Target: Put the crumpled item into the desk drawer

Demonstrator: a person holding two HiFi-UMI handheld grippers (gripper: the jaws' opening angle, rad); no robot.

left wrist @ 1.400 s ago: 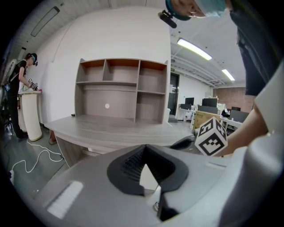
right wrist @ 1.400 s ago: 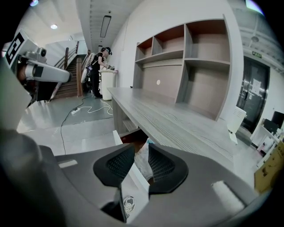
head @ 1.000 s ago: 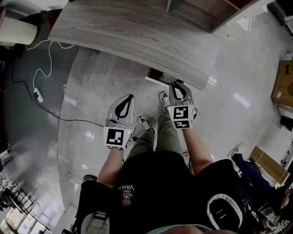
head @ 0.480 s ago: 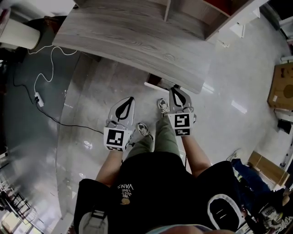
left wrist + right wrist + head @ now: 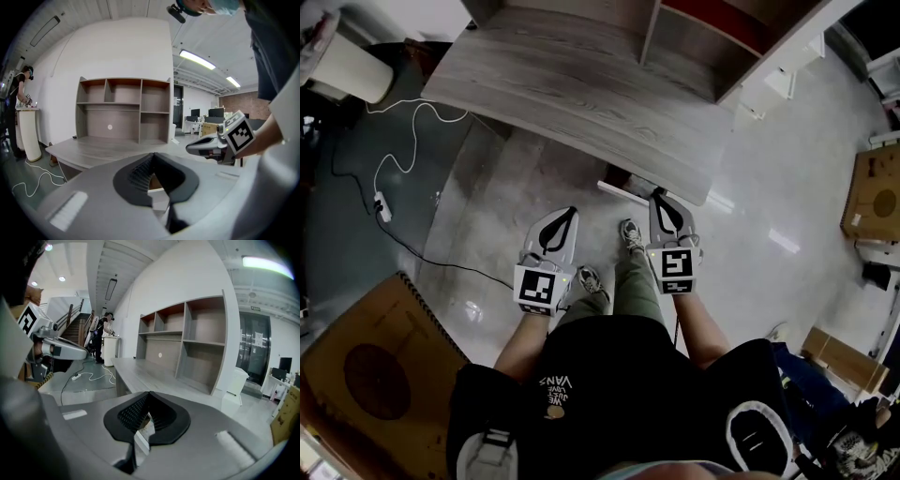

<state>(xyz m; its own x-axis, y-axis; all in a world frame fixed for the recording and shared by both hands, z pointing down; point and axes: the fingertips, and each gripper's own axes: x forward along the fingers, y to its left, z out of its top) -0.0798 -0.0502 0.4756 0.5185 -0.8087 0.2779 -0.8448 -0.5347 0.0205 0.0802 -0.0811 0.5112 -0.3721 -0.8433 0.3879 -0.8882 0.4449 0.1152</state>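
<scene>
No crumpled item shows in any view. The grey wood desk [image 5: 581, 84] with its shelf hutch [image 5: 123, 110] stands ahead of me. I cannot make out a drawer; only a white edge [image 5: 622, 187] shows under the desktop. My left gripper [image 5: 569, 212] is held low in front of the person's legs, jaws shut with nothing between them [image 5: 152, 155]. My right gripper [image 5: 657, 194] is beside it, nearer the desk's front edge, also shut and empty [image 5: 149, 393]. Both point toward the desk.
A white cable and power strip [image 5: 382, 204] lie on the floor at the left, near a white round stand [image 5: 342, 66]. A brown cardboard panel [image 5: 375, 375] lies at lower left. Cardboard boxes [image 5: 874, 192] sit at the right. A person [image 5: 99, 336] stands far off.
The head view has shifted: more of the hutch shows at the top and a cardboard panel has come into view at lower left. Both grippers stay shut and sit slightly lower in the frame.
</scene>
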